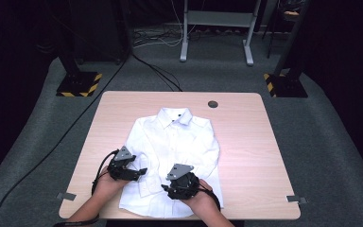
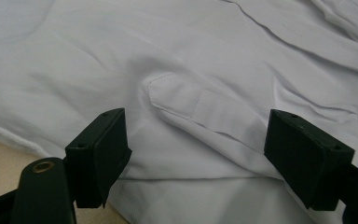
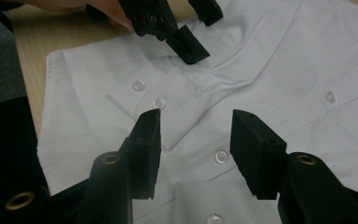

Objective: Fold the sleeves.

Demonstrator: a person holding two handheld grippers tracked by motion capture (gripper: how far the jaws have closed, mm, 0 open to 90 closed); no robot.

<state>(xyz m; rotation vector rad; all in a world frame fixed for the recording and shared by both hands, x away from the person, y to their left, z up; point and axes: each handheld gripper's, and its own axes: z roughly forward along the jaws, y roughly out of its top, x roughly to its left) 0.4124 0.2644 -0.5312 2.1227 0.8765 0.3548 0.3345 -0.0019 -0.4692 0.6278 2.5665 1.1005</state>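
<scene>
The white long-sleeved shirt lies flat on its back, front side up, collar at the far end, hem at the near table edge. The front placket is buttoned with clear buttons. The left sleeve is folded across the body; its buttoned cuff rests on the lower front.

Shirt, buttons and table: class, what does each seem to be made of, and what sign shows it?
Shirt: white woven cloth, matt, likely cotton; it creases softly, with stitched seams. Buttons: probably clear plastic; they glint. Table: pale wood-look top, perhaps laminate, with faint grain.
</scene>
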